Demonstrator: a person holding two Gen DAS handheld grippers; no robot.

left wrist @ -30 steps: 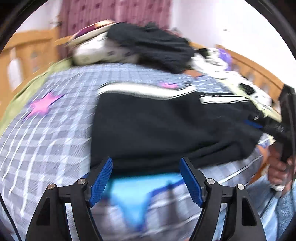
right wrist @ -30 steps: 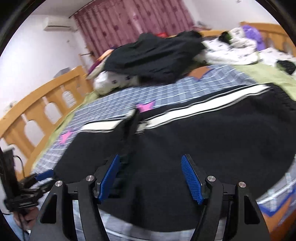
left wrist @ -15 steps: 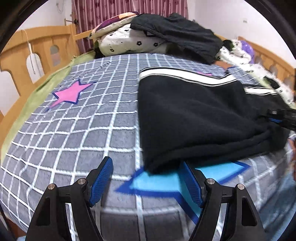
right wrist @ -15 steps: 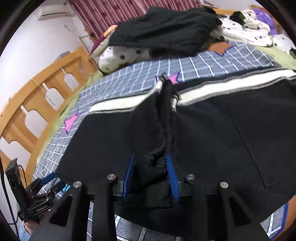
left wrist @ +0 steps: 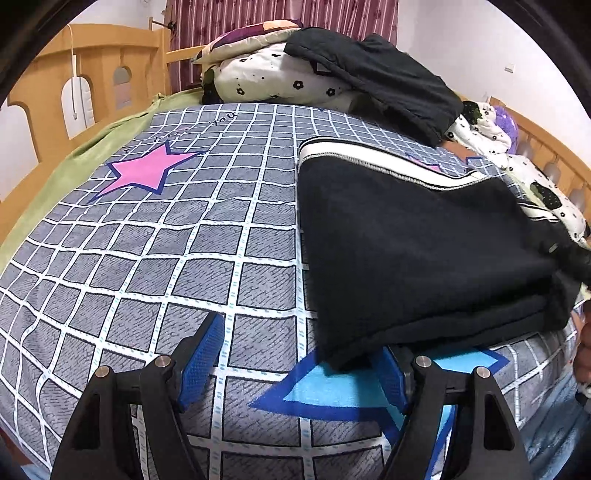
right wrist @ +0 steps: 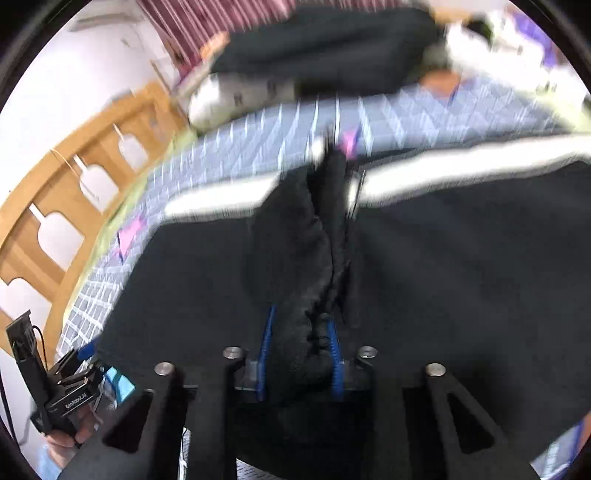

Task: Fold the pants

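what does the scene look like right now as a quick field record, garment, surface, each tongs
garment: black pants with white waistband, lying on the bed
surface: grey checked bedsheet with a pink star
left tongs: open, at the pants' near corner, not gripping
right tongs: just closed, pinching a bunched ridge of the pants
background: dark clothes piled on pillows

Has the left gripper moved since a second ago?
Yes. The left gripper has shifted left relative to the black pants: its open jaws straddled the hem before, and now only the right finger reaches the corner.

A home bedroom: wooden-railed bed [left wrist: 92, 70], star-patterned checked sheet [left wrist: 184, 236], pillows [left wrist: 273, 74], maroon curtains [left wrist: 280, 11].
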